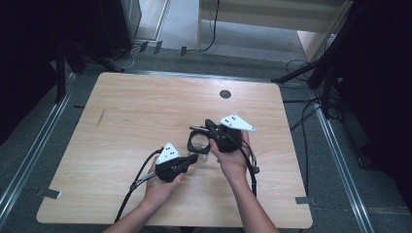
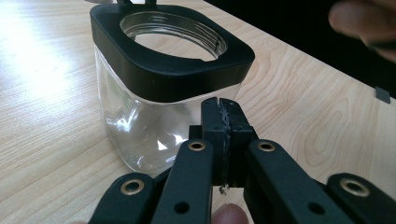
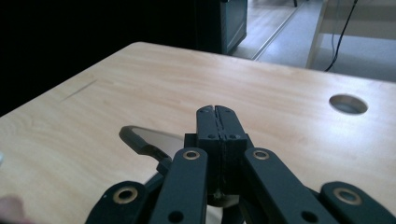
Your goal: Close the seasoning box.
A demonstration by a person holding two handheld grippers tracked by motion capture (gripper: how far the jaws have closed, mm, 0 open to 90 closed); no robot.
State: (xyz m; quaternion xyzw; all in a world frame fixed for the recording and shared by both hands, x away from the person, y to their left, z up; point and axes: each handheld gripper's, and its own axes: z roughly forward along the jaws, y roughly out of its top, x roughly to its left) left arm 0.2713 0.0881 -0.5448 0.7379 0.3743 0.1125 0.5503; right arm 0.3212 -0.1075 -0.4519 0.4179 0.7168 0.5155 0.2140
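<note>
Glass jar (image 2: 154,93), black-collared, lidless, empty; left claw (image 2: 223,109) and right claw (image 3: 217,116) closed, empty.

text: none legible | labels, brands, numbers, signs — none readable on any surface

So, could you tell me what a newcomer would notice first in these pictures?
Probably the clear glass jar with its black square collar and open mouth, standing upright near the middle of the wooden table. Next, the two black grippers: the left gripper closed just beside the jar, the right gripper also closed.
</note>
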